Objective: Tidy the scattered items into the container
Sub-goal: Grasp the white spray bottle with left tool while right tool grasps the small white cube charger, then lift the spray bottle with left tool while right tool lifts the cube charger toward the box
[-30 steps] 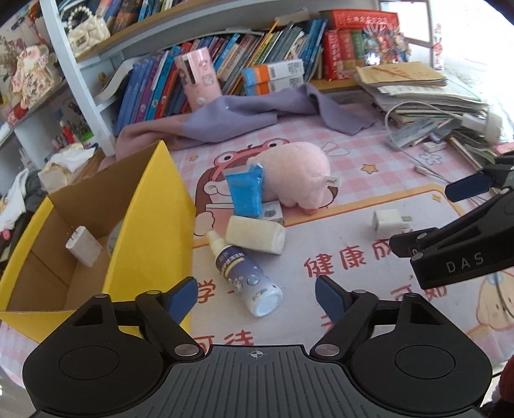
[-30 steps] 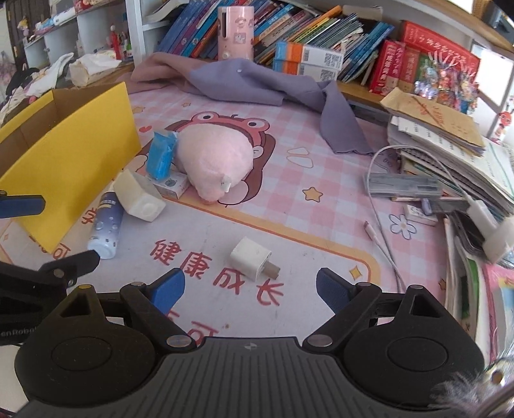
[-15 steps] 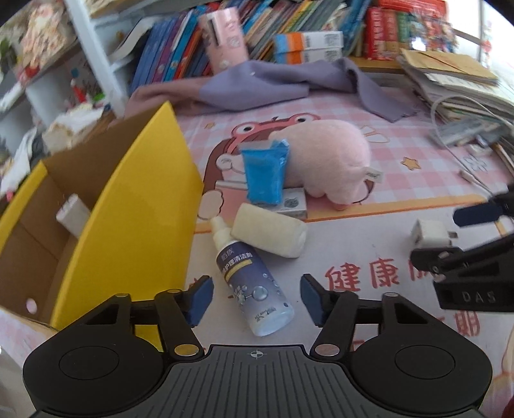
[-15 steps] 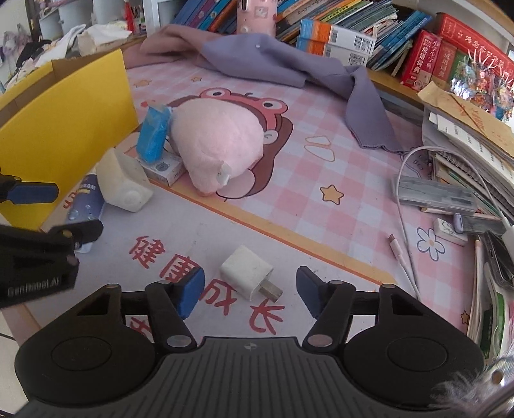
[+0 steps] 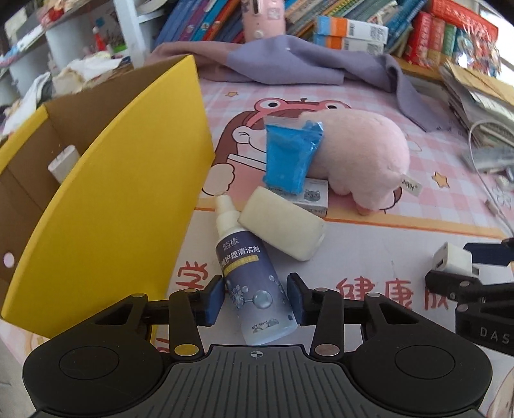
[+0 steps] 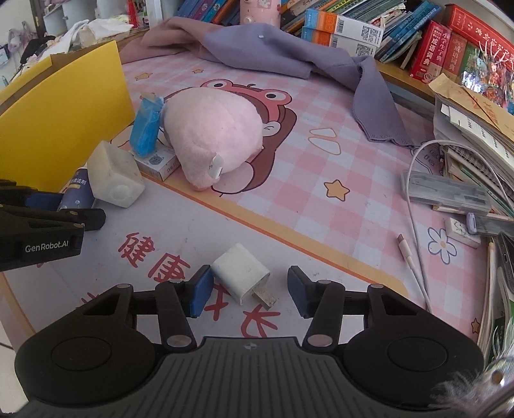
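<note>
A yellow cardboard box (image 5: 122,205) stands at the left with a small white block (image 5: 62,162) inside. A dark blue cleaner bottle (image 5: 250,279) lies on the mat between the fingers of my open left gripper (image 5: 255,300); the pads flank it with small gaps. A cream bottle (image 5: 282,231), a blue pouch (image 5: 289,157), a small cat box (image 5: 313,196) and a pink plush (image 5: 359,157) lie behind. My open right gripper (image 6: 249,294) straddles a white USB charger (image 6: 242,276), also in the left wrist view (image 5: 453,260).
A purple cloth (image 6: 289,54) lies at the back before rows of books (image 6: 347,29). Stacked papers (image 6: 475,128), a white cable (image 6: 414,225) and a grey case (image 6: 446,193) crowd the right side. The box wall (image 6: 64,119) stands left of the pile.
Both grippers moved forward and down and narrowed. The left now flanks the cleaner bottle; the right now flanks the charger.
</note>
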The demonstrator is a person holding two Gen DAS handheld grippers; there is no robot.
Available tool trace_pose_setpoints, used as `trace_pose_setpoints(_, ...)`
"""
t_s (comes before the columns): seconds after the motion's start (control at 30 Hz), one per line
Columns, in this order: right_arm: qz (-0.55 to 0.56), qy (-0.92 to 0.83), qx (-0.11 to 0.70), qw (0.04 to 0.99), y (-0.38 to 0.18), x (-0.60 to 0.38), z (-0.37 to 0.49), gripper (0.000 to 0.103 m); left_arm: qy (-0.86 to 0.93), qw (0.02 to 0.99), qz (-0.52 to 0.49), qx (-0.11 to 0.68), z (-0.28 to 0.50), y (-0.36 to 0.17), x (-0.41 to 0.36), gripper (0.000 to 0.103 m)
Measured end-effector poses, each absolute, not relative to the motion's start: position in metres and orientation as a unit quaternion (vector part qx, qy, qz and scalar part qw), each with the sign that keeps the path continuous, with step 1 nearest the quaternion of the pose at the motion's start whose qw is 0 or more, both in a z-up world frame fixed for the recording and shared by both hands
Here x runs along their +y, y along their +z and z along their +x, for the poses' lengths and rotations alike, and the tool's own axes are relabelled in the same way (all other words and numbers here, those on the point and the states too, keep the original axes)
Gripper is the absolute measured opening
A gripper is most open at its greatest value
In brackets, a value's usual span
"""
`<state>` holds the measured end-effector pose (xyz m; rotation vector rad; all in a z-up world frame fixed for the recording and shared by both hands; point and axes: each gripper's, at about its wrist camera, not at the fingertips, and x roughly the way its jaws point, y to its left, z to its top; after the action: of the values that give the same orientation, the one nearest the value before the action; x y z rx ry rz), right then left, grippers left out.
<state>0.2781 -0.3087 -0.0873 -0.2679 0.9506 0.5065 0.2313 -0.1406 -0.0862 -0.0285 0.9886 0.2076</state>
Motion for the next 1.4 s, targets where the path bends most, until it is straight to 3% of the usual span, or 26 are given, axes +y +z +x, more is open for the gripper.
trace_pose_setpoints(0.13,-0.126,0.254,0.449,0.847,-0.086,-0.308,0.276,0.035,0.099,0.874,-0.017,0.475,0.229,-0.085,-0.141,0.038)
trace_pose_setpoints(0.4,-0.119,0.255,0.436,0.855,-0.079,-0.309,0.269,0.035,0.103,0.875,-0.030,0.473,0.216,-0.078,-0.136,0.032)
trace_pose_setpoints(1.4,-0.113,0.299,0.416,0.851,-0.053,-0.307,0.211,0.035,0.072,0.909,-0.033,0.410,0.145,-0.037,-0.150,0.031)
